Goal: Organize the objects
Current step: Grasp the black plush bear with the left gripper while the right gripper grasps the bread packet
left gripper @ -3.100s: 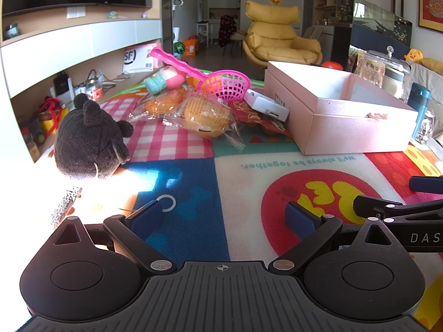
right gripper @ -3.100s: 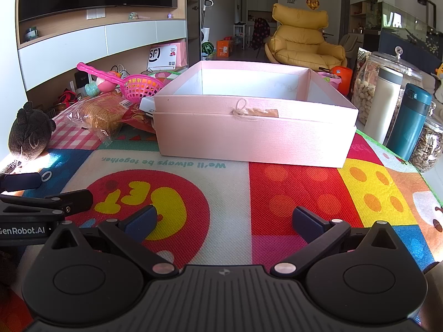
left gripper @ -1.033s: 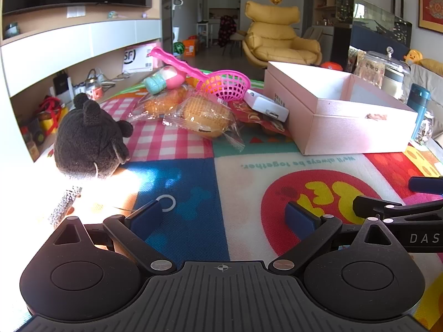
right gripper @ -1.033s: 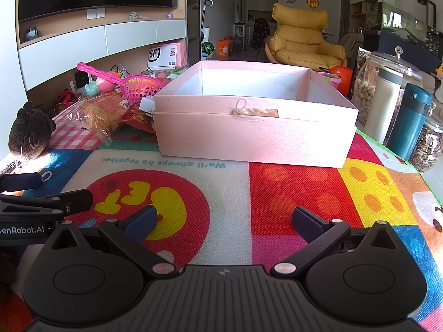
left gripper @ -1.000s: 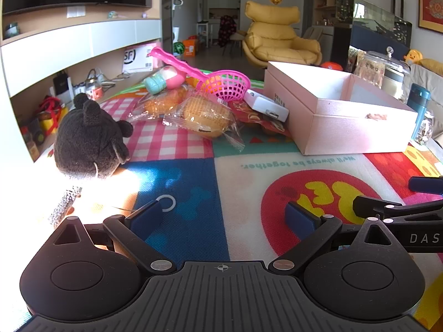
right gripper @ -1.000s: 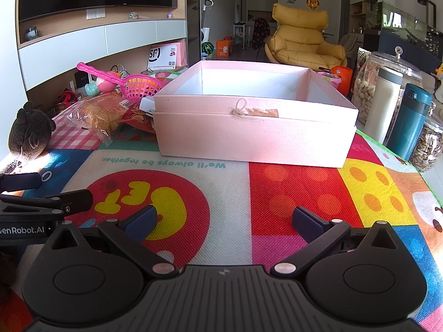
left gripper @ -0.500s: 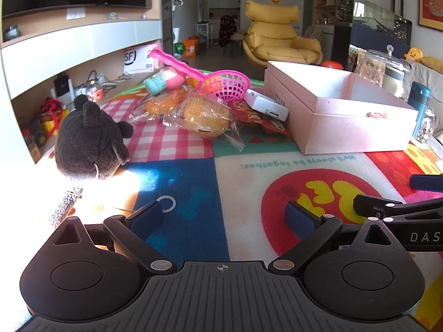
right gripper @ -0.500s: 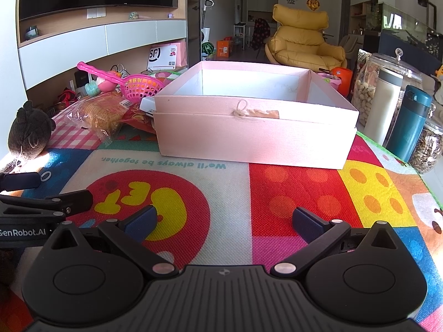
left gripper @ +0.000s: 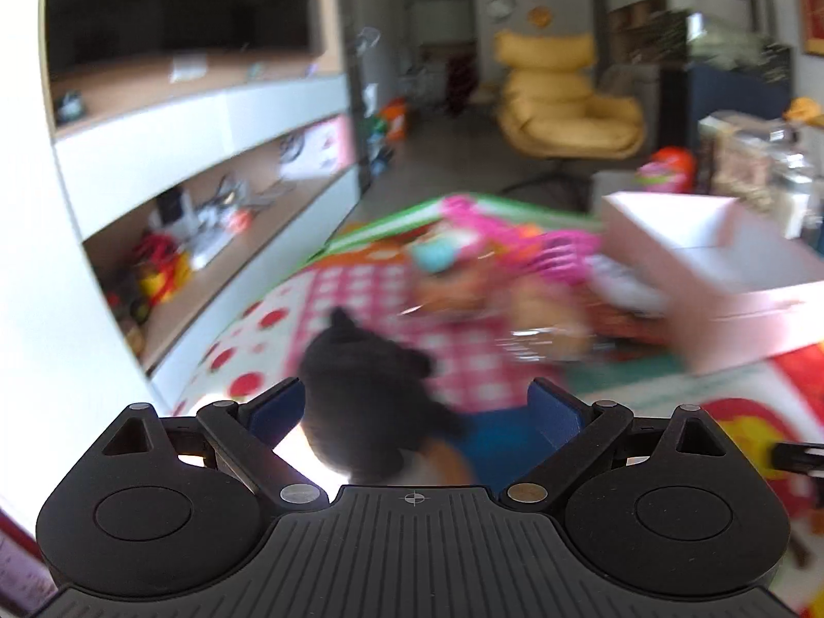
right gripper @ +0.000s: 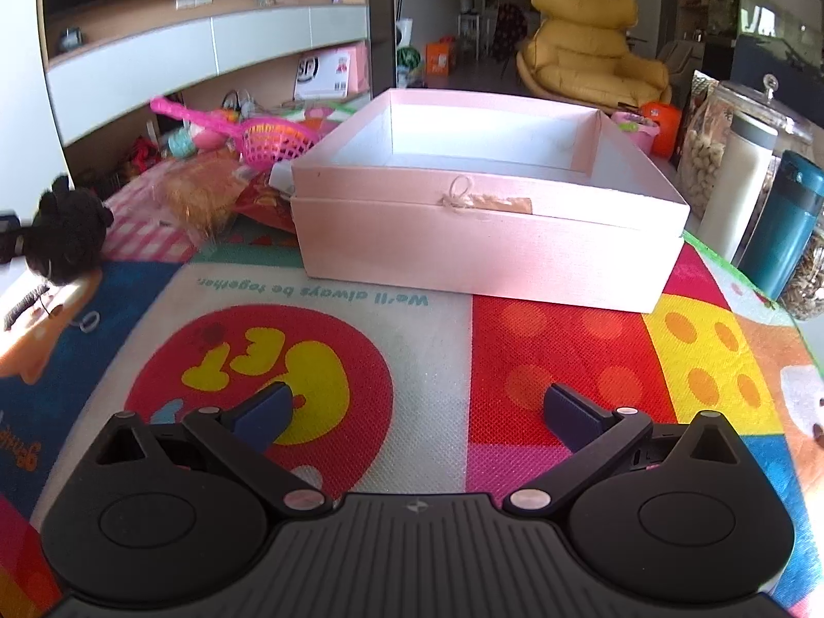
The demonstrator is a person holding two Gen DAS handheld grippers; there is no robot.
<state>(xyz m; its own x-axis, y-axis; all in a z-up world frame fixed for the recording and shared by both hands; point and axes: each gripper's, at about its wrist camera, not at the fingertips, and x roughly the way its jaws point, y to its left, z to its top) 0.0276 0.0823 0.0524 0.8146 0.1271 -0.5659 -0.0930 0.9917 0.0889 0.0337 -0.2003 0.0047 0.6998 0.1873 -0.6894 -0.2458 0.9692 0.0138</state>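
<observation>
A black plush toy (left gripper: pixel 371 386) lies on the colourful play mat (right gripper: pixel 427 340). It sits between the spread fingers of my left gripper (left gripper: pixel 414 407), which is open around it; this view is motion-blurred. In the right wrist view the plush toy (right gripper: pixel 67 237) shows at the far left. My right gripper (right gripper: pixel 417 407) is open and holds nothing, above the mat in front of the open pink box (right gripper: pixel 489 252). The pink box (left gripper: pixel 747 319) also shows at the right of the left wrist view.
A pink toy basket (right gripper: pixel 275 141), bagged bread (right gripper: pixel 201 190) and a red packet lie left of the box. A white bottle (right gripper: pixel 741 190), a teal flask (right gripper: pixel 788 237) and jars stand to its right. A small key ring (right gripper: pixel 88 320) lies near the plush.
My left gripper has swept forward and left, so the plush toy now sits between its fingers. The right gripper has risen and looks down into the box. Both remain open.
</observation>
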